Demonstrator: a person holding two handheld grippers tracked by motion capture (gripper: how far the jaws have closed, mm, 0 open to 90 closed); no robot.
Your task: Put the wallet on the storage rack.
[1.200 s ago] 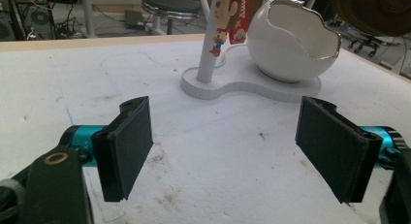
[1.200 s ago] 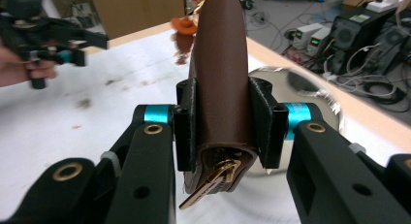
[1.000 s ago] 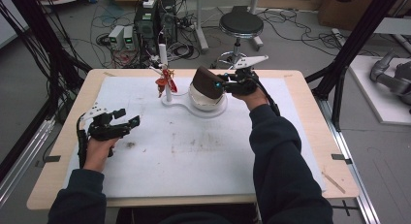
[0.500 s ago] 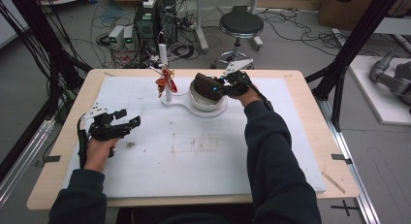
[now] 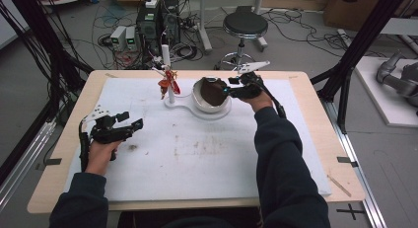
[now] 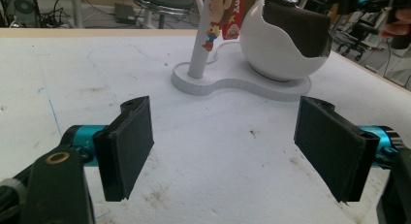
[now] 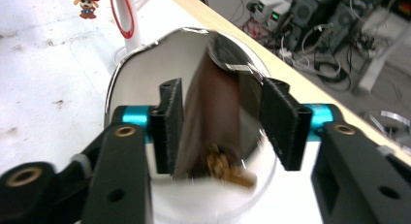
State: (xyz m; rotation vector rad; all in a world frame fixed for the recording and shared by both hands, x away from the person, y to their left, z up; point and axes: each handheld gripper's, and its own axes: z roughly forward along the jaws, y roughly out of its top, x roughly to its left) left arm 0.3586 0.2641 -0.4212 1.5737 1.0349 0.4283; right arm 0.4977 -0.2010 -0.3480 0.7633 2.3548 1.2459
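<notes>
A brown pouch-like thing [image 5: 212,91] stands on edge inside a white bowl [image 5: 198,100] at the back middle of the table. My right gripper [image 5: 222,88] reaches over the bowl from the right. Its jaws have just been opening. The brown thing [image 7: 211,112] is between them: one pad touches it and the other stands off it with a gap. Blurred golden bits [image 7: 224,168] show at its lower end. My left gripper [image 5: 129,119] rests open and holds nothing at the table's left. From it I see the bowl [image 6: 276,56] and the brown thing [image 6: 298,27] ahead.
The bowl sits on a flat white base [image 5: 190,108] with a thin upright post [image 5: 170,87] that carries a small red toy figure [image 5: 165,81]. A white mat [image 5: 207,159] covers the table. A stool [image 5: 245,25] and electronics [image 5: 153,25] stand beyond the far edge.
The right gripper has sunk toward the bowl with the brown thing, which now sits lower in the bowl. Its jaws have spread apart. The left gripper has kept still.
</notes>
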